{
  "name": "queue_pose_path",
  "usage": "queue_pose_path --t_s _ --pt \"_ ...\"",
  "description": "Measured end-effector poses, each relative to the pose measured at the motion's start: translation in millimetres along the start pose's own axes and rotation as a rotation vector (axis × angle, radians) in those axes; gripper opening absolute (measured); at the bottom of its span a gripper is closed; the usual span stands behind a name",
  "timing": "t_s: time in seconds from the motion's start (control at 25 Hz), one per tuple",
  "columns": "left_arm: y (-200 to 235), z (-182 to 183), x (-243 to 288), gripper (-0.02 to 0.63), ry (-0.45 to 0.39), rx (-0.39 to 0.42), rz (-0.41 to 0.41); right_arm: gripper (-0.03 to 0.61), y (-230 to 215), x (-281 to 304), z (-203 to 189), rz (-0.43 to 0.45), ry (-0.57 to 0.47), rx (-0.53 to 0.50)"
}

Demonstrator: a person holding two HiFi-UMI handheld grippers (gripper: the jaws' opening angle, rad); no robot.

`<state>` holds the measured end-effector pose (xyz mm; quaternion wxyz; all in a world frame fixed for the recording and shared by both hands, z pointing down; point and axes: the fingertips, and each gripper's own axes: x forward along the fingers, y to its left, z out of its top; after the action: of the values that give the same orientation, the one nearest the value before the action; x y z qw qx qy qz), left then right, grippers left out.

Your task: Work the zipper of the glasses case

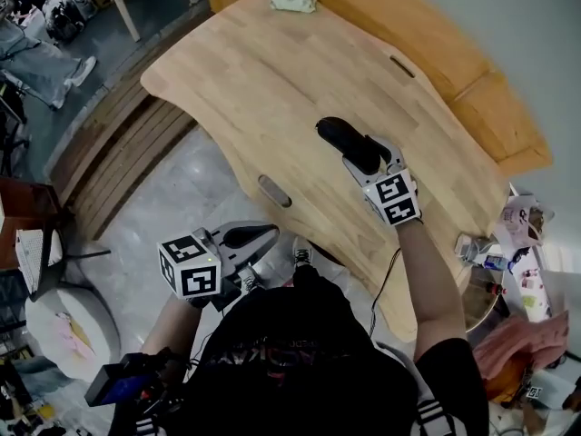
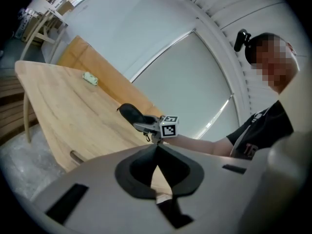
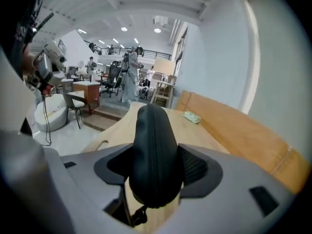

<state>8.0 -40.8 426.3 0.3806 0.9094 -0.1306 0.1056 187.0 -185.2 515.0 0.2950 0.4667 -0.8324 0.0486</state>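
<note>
Two grippers are in play, and they differ. The right gripper [image 1: 360, 156] [image 3: 155, 156] has its jaws spread wide, and its pads press on both sides of a black, oval, fabric-covered glasses case [image 1: 339, 135] [image 3: 152, 140]. It holds the case at the near end, so most of the case sticks out beyond the fingertips. In the right gripper view the zipper seam [image 3: 155, 130] runs straight up the middle of the case, facing the camera. A short dark pull cord [image 3: 139, 215] dangles from the near end, below the jaws.

The left gripper [image 1: 265, 234] [image 2: 156, 149] has its jaws fully together, tips meeting, with nothing between them. It sits low near the person's body, off the near edge of the table and well apart from the case.

The case is over the light wooden table [image 1: 245, 80], towards its right side. Whether it touches the tabletop cannot be told. A narrow slot [image 1: 274, 190] is cut in the top near the front edge. A small pale green bundle [image 1: 295, 1] lies at the far end of the table.
</note>
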Motion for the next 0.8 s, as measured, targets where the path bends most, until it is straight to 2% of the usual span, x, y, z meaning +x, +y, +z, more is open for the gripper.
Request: queue_pose_path --t_s 0.12,0.32,0.56,0.8 --pt "5.9 -10.2 14.1 0.012 0.016 -0.036 0.032 0.287 -27.4 31.3 -17.8 -0.006 0.039 -0.034" --pt "19.3 -27.0 18.5 0.012 0.017 -0.119 0.101 0.287 -57.8 88.7 -40.8 -0.029 0.128 -0.173" --pt "34.2 -40.7 23.6 0.011 0.005 -0.185 0.183 0.288 -80.2 149.6 -65.6 0.001 0.200 -0.230" --pt "40.3 -45.1 30.2 0.012 -0.001 -0.239 0.226 0.288 -98.8 182.2 -77.3 0.000 0.230 -0.289"
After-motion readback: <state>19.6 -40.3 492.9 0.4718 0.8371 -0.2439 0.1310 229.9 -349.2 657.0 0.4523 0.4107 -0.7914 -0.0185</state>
